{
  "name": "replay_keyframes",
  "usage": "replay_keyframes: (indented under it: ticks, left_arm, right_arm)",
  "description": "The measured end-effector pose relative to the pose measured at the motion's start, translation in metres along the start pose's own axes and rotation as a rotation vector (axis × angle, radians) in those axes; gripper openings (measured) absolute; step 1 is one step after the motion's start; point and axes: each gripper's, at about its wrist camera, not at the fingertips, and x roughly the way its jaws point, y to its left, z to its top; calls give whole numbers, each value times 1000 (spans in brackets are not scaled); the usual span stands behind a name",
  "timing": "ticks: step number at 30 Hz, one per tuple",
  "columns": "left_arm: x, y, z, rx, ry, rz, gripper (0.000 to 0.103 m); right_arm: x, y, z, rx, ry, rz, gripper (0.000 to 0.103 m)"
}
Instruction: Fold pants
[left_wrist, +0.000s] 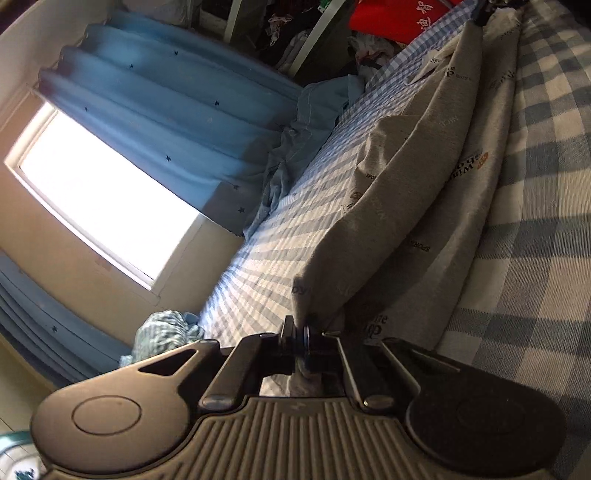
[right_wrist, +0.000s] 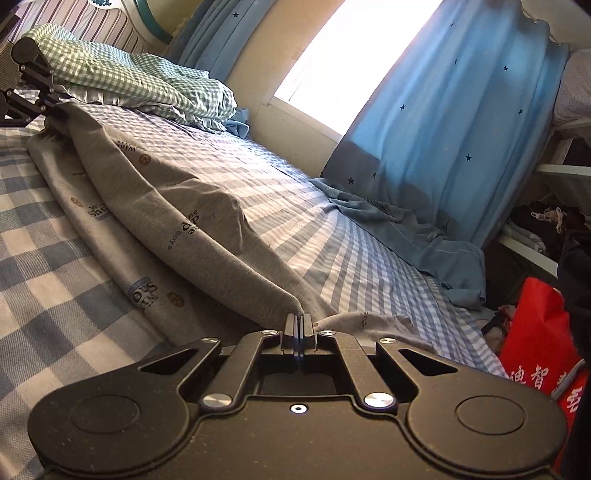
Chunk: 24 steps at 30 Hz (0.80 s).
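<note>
The grey pants (right_wrist: 155, 206) are held stretched lengthwise above the checked bed (right_wrist: 55, 258), the left gripper (left_wrist: 300, 332) and right gripper (right_wrist: 300, 321) each clamped on an end. One lengthwise fold appears made; cross folds remain.

- Pants (right_wrist: 207, 236): grey knit fabric printed with dark lettering and small round brown emblems.
- State: drawn out lengthwise, one layer raised in a sagging ridge over a second layer lying flat.
- Location: on a blue-and-white checked bedsheet (right_wrist: 55, 258), both ends pinched and lifted.
</note>
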Motion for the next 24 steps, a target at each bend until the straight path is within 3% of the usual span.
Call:
replay_keyframes:
  ticks: [2, 5, 14, 16, 17, 20, 21, 22, 23, 24]
  left_arm:
    - [-5, -7, -4, 72, -21, 30, 3]
    - [-6, -16, -10, 119, -13, -7, 3]
    - [-10, -24, -19, 43, 46, -109, 11]
    - [-10, -24, -18, 29, 67, -119, 36]
    - [-11, -21, -18, 12, 71, -109, 41]
    - [-15, -5, -17, -107, 106, -107, 71]
    - [-17, 3, -18, -176, 116, -115, 85]
    - [-20, 15, -19, -263, 128, -128, 92]
    - [-22, 27, -20, -352, 143, -150, 92]
    - [-23, 38, -22, -438, 158, -175, 92]
  right_arm:
    - [-2, 5, -4, 7, 8, 0, 0]
    - [-2, 15, -12, -1, 25, -4, 0]
    - [-4, 22, -25, 17, 49, 3, 0]
    - [-2, 23, -28, 24, 56, 7, 0]
    - [-2, 23, -29, 30, 58, 10, 0]
    - [-4, 20, -31, 54, 59, 2, 3]
    - [-7, 18, -31, 66, 54, -5, 12]
    - [-10, 17, -32, 80, 51, -13, 25]
    - [-13, 15, -33, 96, 47, -20, 34]
    - [-17, 13, -33, 116, 39, -25, 53]
